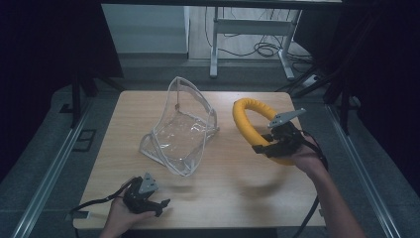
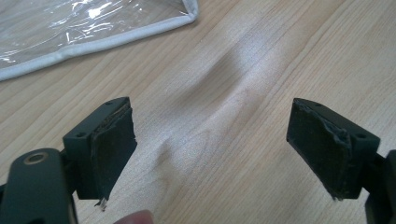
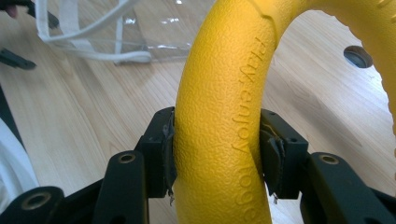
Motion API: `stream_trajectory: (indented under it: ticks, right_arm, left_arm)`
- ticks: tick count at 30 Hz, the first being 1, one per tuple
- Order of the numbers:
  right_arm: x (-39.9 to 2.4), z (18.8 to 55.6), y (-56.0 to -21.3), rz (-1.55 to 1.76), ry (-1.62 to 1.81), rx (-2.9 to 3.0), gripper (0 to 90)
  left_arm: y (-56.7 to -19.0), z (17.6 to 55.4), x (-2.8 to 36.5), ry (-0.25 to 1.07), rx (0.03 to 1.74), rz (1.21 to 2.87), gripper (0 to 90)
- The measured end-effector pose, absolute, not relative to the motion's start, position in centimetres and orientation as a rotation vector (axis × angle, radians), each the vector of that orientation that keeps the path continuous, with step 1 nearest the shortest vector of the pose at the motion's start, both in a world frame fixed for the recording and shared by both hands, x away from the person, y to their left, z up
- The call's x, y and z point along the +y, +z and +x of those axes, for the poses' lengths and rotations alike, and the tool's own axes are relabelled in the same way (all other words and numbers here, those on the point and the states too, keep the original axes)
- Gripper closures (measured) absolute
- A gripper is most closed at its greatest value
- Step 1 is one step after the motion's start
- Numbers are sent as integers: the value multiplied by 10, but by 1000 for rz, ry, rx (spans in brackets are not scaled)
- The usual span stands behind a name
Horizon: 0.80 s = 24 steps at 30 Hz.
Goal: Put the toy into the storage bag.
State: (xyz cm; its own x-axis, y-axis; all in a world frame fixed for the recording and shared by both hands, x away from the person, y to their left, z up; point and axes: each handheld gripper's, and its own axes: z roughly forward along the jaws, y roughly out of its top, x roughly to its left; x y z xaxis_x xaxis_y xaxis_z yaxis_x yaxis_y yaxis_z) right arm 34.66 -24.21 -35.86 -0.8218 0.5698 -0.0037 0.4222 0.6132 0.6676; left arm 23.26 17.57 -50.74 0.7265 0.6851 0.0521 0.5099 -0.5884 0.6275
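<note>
Right gripper (image 1: 265,147) is clamped across the tube of a yellow foam ring (image 1: 247,124), held above the right side of the wooden table (image 1: 218,198). The right gripper view shows both pads pressed into the foam and raised lettering along it. Left gripper (image 1: 161,206) rests near the front edge, jaws wide apart with nothing between them. A clear plastic bag (image 1: 181,126) stands mid-table.

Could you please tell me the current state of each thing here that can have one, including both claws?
Ring: held off the table, upright, clamped between the right claw's jaws.
Bag: clear, standing open on the table, empty as far as shows, untouched.
Right claw: shut on the ring.
Left claw: open, nothing between its jaws, low over the table near the bag.
</note>
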Motion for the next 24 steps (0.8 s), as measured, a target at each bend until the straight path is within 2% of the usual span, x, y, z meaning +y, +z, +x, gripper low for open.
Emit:
stream_trajectory:
  ticks: [24]
  right_arm:
    - [-239,349,-345,836,1318,2524,512]
  left_arm:
    - [-509,233,175,386,902,2340,153]
